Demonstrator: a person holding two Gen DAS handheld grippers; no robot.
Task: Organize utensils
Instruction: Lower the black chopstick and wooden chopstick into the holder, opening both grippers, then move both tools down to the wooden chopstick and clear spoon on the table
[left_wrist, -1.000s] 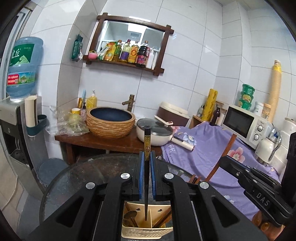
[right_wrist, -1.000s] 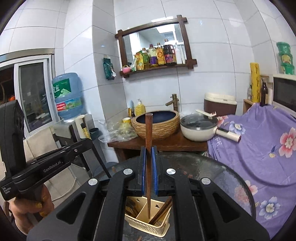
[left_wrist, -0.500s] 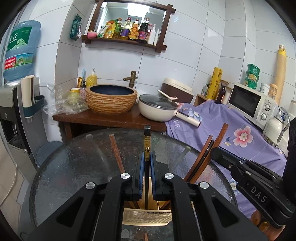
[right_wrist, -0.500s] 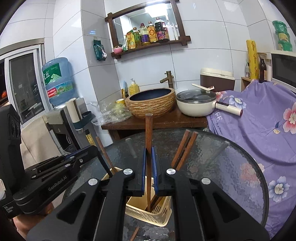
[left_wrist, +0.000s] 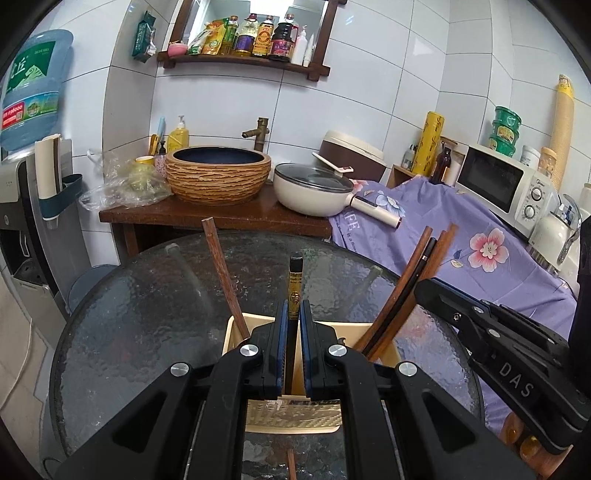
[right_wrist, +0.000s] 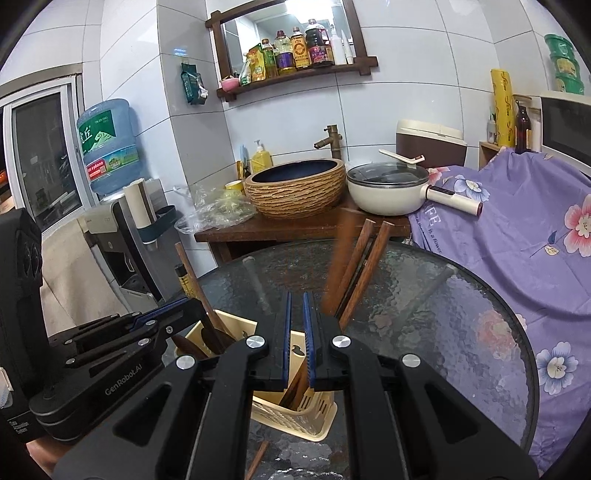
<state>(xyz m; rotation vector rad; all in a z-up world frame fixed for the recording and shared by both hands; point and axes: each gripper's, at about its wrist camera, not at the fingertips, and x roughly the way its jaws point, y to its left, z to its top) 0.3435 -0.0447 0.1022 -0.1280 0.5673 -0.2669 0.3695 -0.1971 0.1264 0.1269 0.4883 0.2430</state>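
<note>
A cream utensil holder (left_wrist: 236, 332) (right_wrist: 317, 410) stands on the round glass table (left_wrist: 147, 314) and holds several brown chopsticks. My left gripper (left_wrist: 294, 325) (right_wrist: 192, 306) is shut on a black chopstick with a gold band (left_wrist: 295, 284), upright, with its lower end down inside the holder. My right gripper (right_wrist: 296, 332) (left_wrist: 491, 343) hovers just over the holder with its jaws almost together and nothing between the pads. A blurred brown chopstick (right_wrist: 338, 258) tips to the right just beyond its fingers, towards two leaning chopsticks (right_wrist: 365, 266).
A loose chopstick (left_wrist: 291, 461) (right_wrist: 258, 458) lies on the glass below the holder. Behind the table a wooden stand bears a woven basin (left_wrist: 218, 177) and a lidded pan (left_wrist: 314, 192). Purple flowered cloth (right_wrist: 517, 240) covers the right side. A water dispenser (right_wrist: 110, 221) stands at the left.
Both grippers have sunk towards the holder, which now sits right under them. The brown chopstick has slipped out of the right pads and tips rightward. The left still grips the black chopstick.
</note>
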